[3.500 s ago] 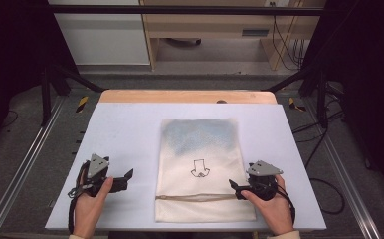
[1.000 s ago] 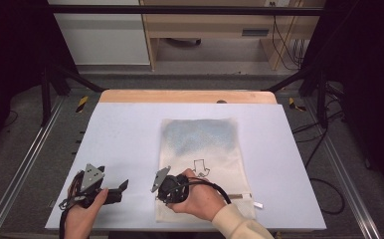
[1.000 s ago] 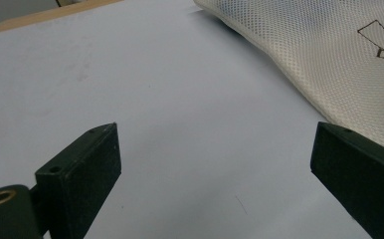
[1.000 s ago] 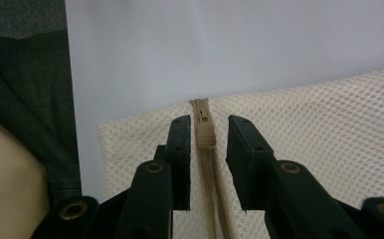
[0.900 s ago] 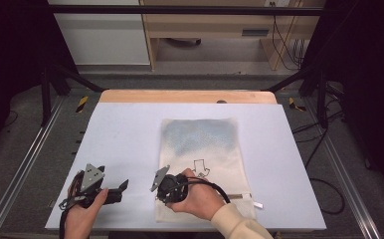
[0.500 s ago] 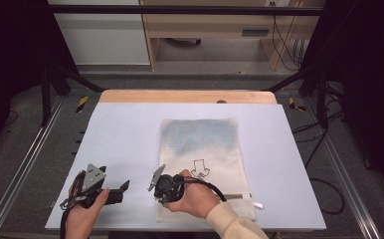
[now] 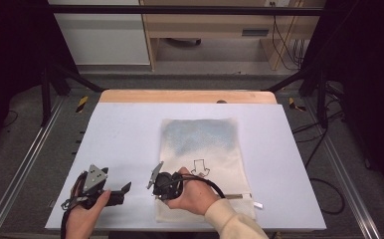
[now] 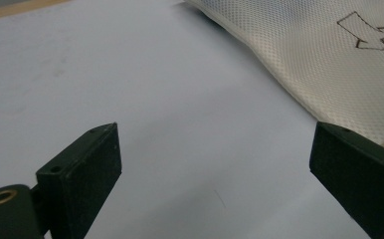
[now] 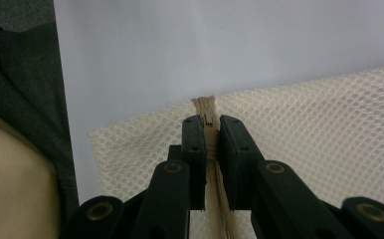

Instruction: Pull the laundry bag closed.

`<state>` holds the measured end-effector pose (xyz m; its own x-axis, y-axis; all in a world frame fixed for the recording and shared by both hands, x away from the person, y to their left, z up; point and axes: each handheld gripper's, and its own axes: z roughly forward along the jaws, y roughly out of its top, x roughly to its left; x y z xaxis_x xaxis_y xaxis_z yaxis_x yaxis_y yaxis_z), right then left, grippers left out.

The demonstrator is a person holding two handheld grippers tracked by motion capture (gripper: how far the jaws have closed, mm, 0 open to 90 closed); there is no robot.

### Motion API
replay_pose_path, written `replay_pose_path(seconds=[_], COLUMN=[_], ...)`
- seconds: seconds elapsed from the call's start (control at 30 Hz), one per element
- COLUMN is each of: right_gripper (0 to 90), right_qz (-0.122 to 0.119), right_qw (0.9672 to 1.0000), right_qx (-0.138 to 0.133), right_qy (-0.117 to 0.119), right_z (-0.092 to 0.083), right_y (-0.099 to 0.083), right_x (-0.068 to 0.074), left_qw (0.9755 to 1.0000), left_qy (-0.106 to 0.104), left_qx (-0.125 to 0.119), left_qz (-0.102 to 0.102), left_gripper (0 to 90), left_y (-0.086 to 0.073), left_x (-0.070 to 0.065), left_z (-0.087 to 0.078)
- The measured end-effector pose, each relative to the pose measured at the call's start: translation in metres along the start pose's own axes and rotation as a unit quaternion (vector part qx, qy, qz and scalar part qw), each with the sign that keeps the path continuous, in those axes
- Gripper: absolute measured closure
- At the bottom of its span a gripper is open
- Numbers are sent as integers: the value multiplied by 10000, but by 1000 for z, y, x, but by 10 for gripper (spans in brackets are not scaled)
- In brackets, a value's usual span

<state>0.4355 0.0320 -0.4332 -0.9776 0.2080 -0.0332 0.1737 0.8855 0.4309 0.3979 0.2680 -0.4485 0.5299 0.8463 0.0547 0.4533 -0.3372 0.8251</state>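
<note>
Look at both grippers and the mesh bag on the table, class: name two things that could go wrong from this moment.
1. The right gripper is shut on the zipper at the edge of the mesh bag. Its hold looks narrow, so it might slip off when pulled.
2. The left gripper is open over the bare table beside the bag, holding nothing. With the bag unpinned, a pull may drag or bunch the whole bag rather than move the zipper.

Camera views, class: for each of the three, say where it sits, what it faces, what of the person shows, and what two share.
High view: above the person's side, looking down on the table; both hands with left gripper and right gripper.
Left gripper view: on that gripper, facing table and bag; jaws wide apart.
Right gripper view: on that gripper, jaws clamping the zipper.
Shared: the bag's arrow mark.
</note>
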Motion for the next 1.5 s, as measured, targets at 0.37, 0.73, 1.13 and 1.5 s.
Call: replay_pose_path(seconds=[0.37,0.73,1.13,1.5], right_gripper=[820,820,820,820], right_qz=[-68,-167,-241,-289], right_qw=[9999,9998,9996,9992], right_qx=[-57,-109,-173,-259], right_qy=[65,57,41,9], right_z=[-15,-24,-32,-42], right_y=[5,7,10,12], right_x=[-3,-3,-4,-5], left_qw=[9968,9902,9813,9759], left_qy=[-642,-1339,-1880,-2131], left_qx=[372,395,263,317], left_qz=[302,-25,-329,-357], left_gripper=[54,77,134,231], left_y=[-4,-4,2,5], left_x=[-33,-43,-63,-69], left_z=[2,9,27,44])
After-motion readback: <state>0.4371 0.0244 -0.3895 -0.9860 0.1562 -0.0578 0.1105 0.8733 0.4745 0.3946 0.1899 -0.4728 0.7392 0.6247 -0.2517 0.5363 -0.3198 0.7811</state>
